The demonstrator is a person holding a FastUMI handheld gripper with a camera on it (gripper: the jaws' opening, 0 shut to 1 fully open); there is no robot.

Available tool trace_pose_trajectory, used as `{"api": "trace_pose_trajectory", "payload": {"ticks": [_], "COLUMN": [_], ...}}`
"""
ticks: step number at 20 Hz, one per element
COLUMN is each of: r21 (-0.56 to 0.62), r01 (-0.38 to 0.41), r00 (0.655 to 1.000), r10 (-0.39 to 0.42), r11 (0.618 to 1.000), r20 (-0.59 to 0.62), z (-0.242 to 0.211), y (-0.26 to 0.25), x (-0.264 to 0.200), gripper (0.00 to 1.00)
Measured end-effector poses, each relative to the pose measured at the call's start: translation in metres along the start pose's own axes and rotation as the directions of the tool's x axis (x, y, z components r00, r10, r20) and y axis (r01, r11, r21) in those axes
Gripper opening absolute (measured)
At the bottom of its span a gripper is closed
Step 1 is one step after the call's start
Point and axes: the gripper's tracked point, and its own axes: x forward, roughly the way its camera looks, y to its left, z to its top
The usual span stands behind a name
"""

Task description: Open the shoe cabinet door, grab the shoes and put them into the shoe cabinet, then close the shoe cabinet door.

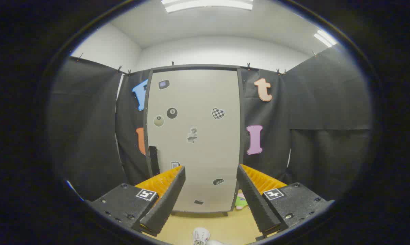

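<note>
At the far left of the frame we see the black cloth wall [89, 129] of the booth, hung by clips from a rail. Moving right, a dark vertical handle [153, 160] sits on the left edge of the shoe cabinet door [194, 143], low down and just above the left finger. The door fills the centre of the frame: a pale grey panel in a dark frame, shut, standing upright beyond the fingers, with several small stickers [218, 113] scattered over it.

At lower centre our gripper [210, 177] is spread wide, its two fingers well apart with nothing between them but the lower part of the door seen beyond. At the very bottom centre, on the light wooden floor [225, 224] between the fingers and nearer than the cabinet, we see part of a white shoe [201, 235].

Right of the door's lower corner, just by the right finger, a small green and pink thing [240, 201] lies on the floor; we cannot tell what it is. More black cloth closes the right side.
</note>
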Motion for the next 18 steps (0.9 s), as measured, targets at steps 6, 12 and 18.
{"api": "trace_pose_trajectory", "payload": {"ticks": [6, 12, 18], "r21": [-0.007, -0.006, 0.000], "r01": [-0.008, -0.006, 0.020], "r00": [1.000, 1.000, 1.000], "r10": [0.008, 0.006, -0.020], "r11": [1.000, 1.000, 1.000], "r20": [-0.020, -0.007, 0.005], "z": [-0.011, -0.010, -0.009], "y": [0.004, 0.008, 0.012], "x": [0.006, 0.007, 0.002], "gripper": [0.99, 0.99, 0.99]}}
